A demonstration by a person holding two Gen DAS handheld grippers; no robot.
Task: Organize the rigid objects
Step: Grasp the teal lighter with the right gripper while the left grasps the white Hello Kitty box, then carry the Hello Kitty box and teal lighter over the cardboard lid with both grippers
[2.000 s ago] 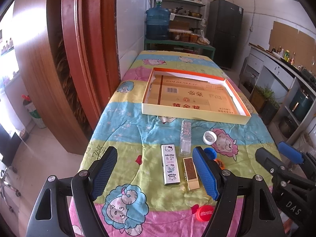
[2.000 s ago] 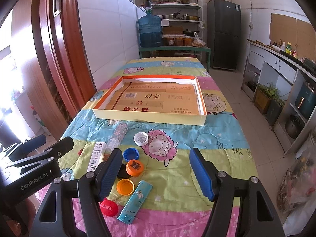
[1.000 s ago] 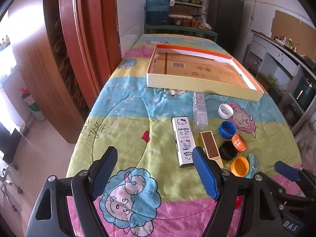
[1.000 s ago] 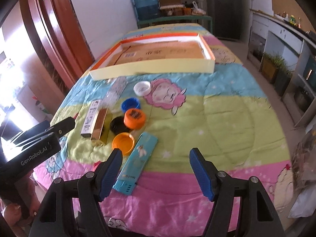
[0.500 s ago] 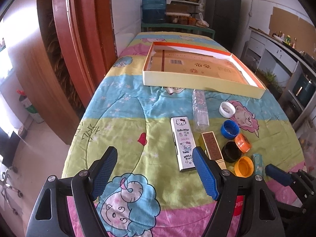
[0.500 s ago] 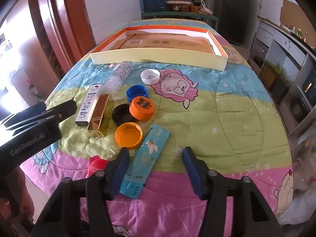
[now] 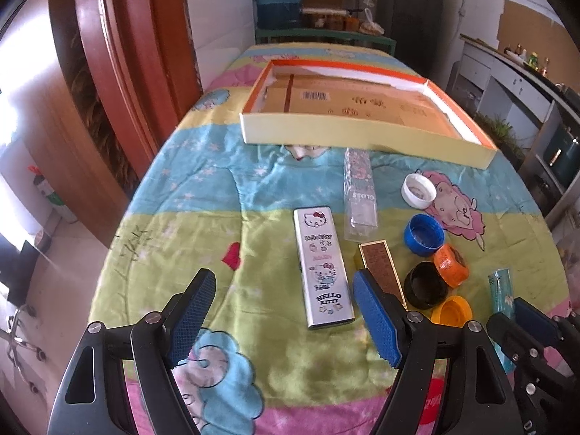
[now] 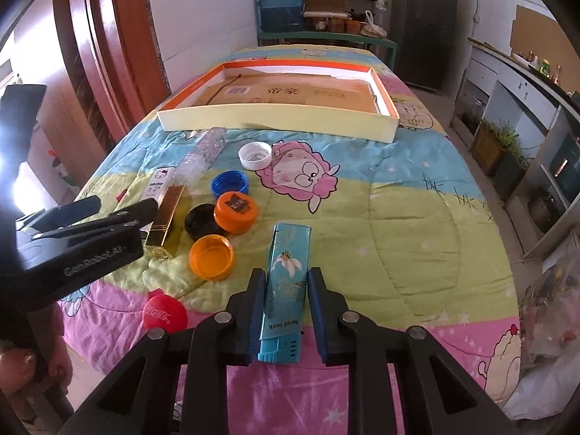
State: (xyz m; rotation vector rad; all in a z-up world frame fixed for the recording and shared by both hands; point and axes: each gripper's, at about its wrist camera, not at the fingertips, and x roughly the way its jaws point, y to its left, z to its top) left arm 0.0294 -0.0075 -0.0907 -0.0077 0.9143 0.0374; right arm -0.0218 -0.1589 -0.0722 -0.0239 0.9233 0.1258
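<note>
Right gripper (image 8: pixel 286 302): we see its jaws have just been closing, pads now pressed on the teal box (image 8: pixel 286 282) near the table's (image 8: pixel 417 239) near edge
Left gripper (image 7: pixel 282 311): we see it wide apart, holding nothing, above the Hello Kitty case (image 7: pixel 320 268)
Caps: orange cap (image 8: pixel 212 256) and red cap (image 8: pixel 165 312) just left of the teal box
Tray (image 8: pixel 275 123): towards the far end, cardboard inside

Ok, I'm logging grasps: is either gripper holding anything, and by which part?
The right gripper is shut on the teal lighter, gripping its long sides near the base end. The left gripper is open and holds nothing.
</note>
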